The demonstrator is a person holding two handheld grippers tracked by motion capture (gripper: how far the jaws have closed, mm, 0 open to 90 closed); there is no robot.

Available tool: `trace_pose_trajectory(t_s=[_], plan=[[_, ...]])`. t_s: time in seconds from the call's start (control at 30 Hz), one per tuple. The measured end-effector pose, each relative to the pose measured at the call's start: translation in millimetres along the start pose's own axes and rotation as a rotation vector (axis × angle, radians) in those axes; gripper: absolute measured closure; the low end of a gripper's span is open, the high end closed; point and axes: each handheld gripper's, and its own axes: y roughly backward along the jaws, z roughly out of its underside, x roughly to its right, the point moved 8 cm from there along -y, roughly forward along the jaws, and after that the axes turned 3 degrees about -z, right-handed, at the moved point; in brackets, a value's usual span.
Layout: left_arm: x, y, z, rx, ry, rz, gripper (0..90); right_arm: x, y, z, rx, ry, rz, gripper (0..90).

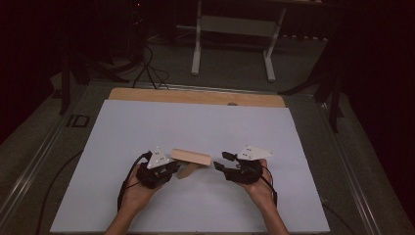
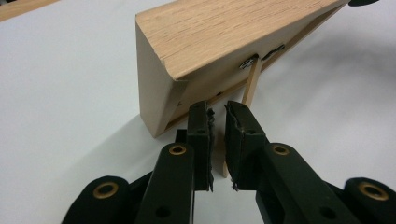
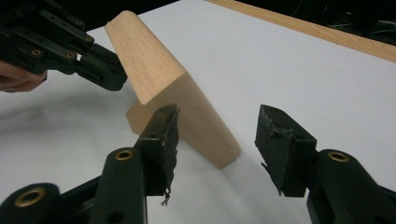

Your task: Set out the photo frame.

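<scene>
A light wooden picture frame (image 1: 191, 155) stands tilted on the white sheet, propped by a thin back strut (image 1: 186, 171). My left gripper (image 1: 176, 169) is at the frame's back left. In the left gripper view the frame (image 2: 219, 37) looms close, and the gripper (image 2: 218, 114) has its jaws drawn nearly together around the strut (image 2: 252, 81). My right gripper (image 1: 221, 160) sits off the frame's right end. In the right gripper view it (image 3: 217, 140) is open, with the frame's lower corner (image 3: 205, 135) between its fingers and the left gripper (image 3: 105, 70) behind the frame.
The white sheet (image 1: 195, 122) covers a wooden tabletop whose far edge (image 1: 195, 96) shows as a tan strip. Beyond it stand a white table frame (image 1: 232, 34) and cables on a dark floor. A hand holds each gripper from below.
</scene>
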Motion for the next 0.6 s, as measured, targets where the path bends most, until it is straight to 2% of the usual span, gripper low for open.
trace_pose_trajectory(t_s=[0.6], plan=[[2.7,2.4,-3.7,0.026,-0.011,0.007,77.7,3.7,-3.6,-1.3,0.013,-0.013,0.032,52.6]])
